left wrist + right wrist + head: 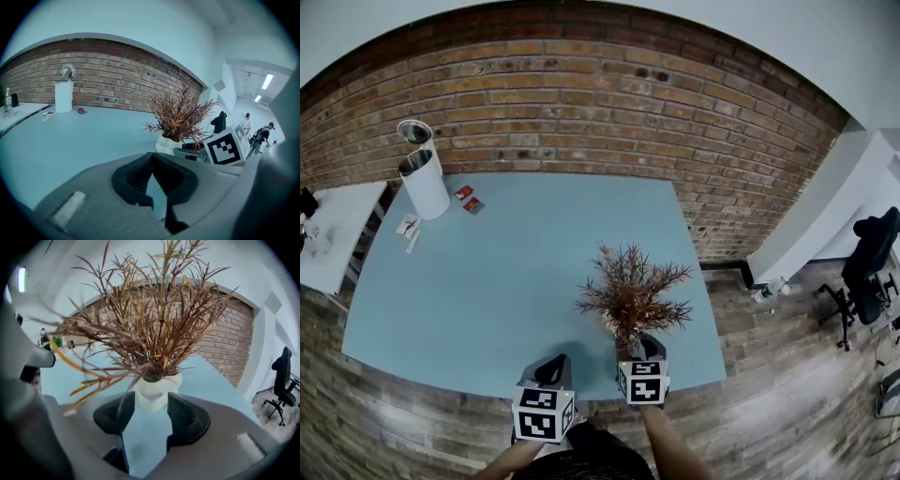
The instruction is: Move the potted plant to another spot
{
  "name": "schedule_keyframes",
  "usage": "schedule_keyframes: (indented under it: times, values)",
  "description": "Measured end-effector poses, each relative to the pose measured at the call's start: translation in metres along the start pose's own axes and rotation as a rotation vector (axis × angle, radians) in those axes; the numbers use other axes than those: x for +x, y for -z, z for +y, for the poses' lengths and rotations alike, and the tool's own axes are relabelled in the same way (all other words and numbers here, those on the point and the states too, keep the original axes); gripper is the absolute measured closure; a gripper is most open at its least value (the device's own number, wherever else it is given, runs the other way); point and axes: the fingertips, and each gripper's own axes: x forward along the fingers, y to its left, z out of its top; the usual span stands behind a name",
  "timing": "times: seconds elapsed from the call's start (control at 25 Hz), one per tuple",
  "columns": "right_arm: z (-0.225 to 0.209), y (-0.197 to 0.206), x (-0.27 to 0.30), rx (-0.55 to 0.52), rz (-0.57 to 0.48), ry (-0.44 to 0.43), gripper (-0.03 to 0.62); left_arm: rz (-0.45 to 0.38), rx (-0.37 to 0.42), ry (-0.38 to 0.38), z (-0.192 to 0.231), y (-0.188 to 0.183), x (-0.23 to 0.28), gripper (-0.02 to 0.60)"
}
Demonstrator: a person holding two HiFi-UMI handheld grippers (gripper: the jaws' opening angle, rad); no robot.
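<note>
A potted plant [630, 291] with dry reddish-brown branches stands in a small white pot [152, 392] near the front right of the light blue table [487, 281]. My right gripper [152, 401] has a black pad on each side of the pot's neck, and both pads touch it. From the head view this gripper [637, 347] sits right at the plant's base. My left gripper [553, 367] hovers over the table's front edge to the plant's left. Its tips [151, 157] meet with nothing between them. The left gripper view shows the plant [180, 115] to the right.
A white cylindrical appliance [424, 173] stands at the table's far left corner, with small red packets [469, 199] and papers [408, 225] beside it. A brick wall runs behind. A white side table [333, 230] is at left, and an office chair [867, 267] at right.
</note>
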Motion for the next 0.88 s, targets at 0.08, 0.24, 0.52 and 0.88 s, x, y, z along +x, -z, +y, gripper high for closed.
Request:
schedule_keyframes:
  times: [0.08, 0.24, 0.52, 0.88]
  values:
    - [0.004, -0.002, -0.004, -0.004, -0.013, -0.008, 0.381, -0.002, 0.001, -0.001, -0.001, 0.001, -0.002, 0.584]
    - [0.007, -0.003, -0.012, 0.01, -0.029, -0.021, 0.395, -0.006, 0.004, -0.002, -0.005, 0.003, -0.007, 0.584]
    - [0.02, -0.008, -0.037, 0.055, -0.071, -0.055, 0.41, -0.009, 0.013, -0.004, -0.011, 0.009, -0.017, 0.584]
    - [0.045, -0.009, -0.069, 0.063, -0.1, -0.118, 0.448, -0.021, 0.014, -0.004, -0.021, 0.018, -0.032, 0.584]
